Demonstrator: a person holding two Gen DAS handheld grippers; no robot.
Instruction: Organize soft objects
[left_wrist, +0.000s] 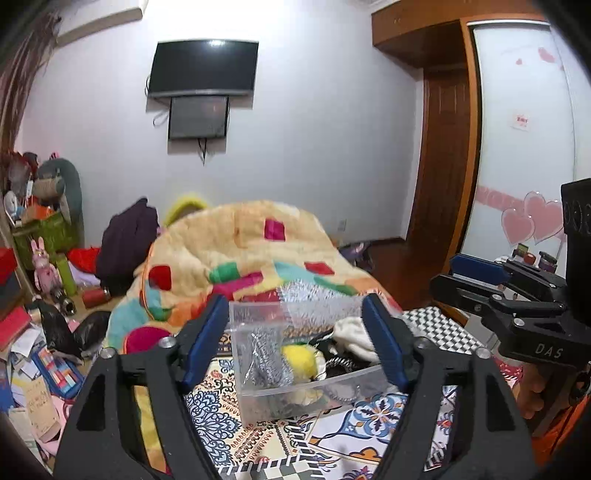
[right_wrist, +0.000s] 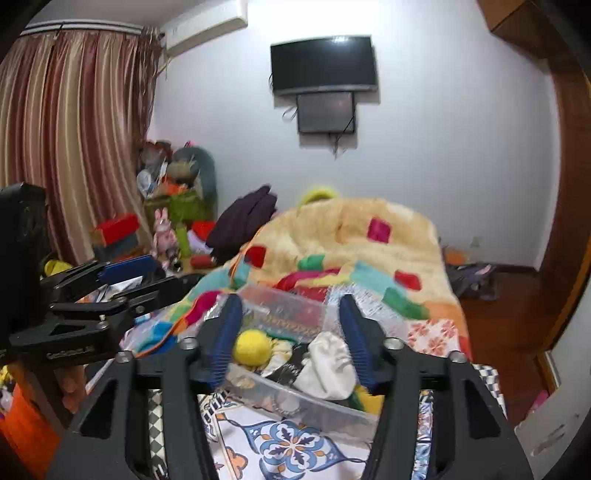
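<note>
On the far left of the left wrist view, floor clutter: pink bunny toy (left_wrist: 43, 267), green bin (left_wrist: 44, 236) stuffed with things, scattered papers. Upper centre, wall TV (left_wrist: 203, 68) with a smaller screen (left_wrist: 198, 117) just below it. Centre frame, dark purple garment (left_wrist: 127, 240) beside a heaped plush blanket (left_wrist: 236, 251) with coloured patches. Lower centre, left gripper (left_wrist: 293, 343), jaws wide apart, holding nothing, blue pads either side of a clear plastic box (left_wrist: 295, 391) on a patterned mat (left_wrist: 373, 417). Box holds soft items: grey zigzag cloth (left_wrist: 264, 360), yellow pom-pom (left_wrist: 300, 360), white cloth (left_wrist: 356, 334) toward its right end. Right edge, the right gripper (left_wrist: 476, 280) seen side-on, fingers pointing left, off to the right of the box; gap between its pads not readable from this view. Behind it, wardrobe door (left_wrist: 524, 129) with pink heart stickers.

Right wrist view, upper left: striped curtain (right_wrist: 70, 140). Left edge, left gripper (right_wrist: 140, 275) side-on, fingers pointing right. Centre, same blanket (right_wrist: 354, 240), TV (right_wrist: 324, 64) above. Lower centre, right gripper (right_wrist: 291, 336), jaws apart, empty, hovering over the clear plastic box (right_wrist: 314, 406); yellow pom-pom (right_wrist: 253, 347) just beside the left pad, white cloth (right_wrist: 328, 365) beside the right pad, neither pinched. Right side, brown wooden floor (right_wrist: 517, 332).
</note>
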